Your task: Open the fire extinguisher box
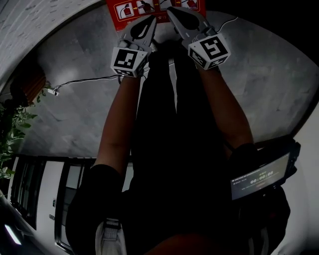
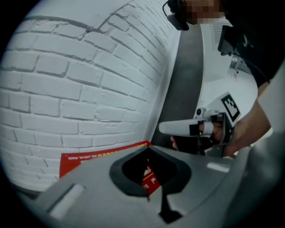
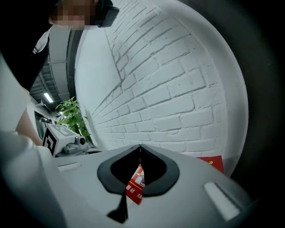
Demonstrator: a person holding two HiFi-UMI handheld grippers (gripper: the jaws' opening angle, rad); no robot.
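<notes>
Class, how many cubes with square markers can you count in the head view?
2. One cube is at upper left, the other cube at upper right, both just below the red box. None seems hidden.

1. Head view looks steeply down; the fire extinguisher box [image 1: 154,7] sits at top centre.
2. Left gripper view faces the brick wall [image 2: 89,80] from close by.
3. Right gripper view faces the same wall; all three views share the red box.

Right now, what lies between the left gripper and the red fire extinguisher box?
Nothing: the stretch is bare. In the left gripper view the shut left gripper points at the red fire extinguisher box with no object before it.
</notes>
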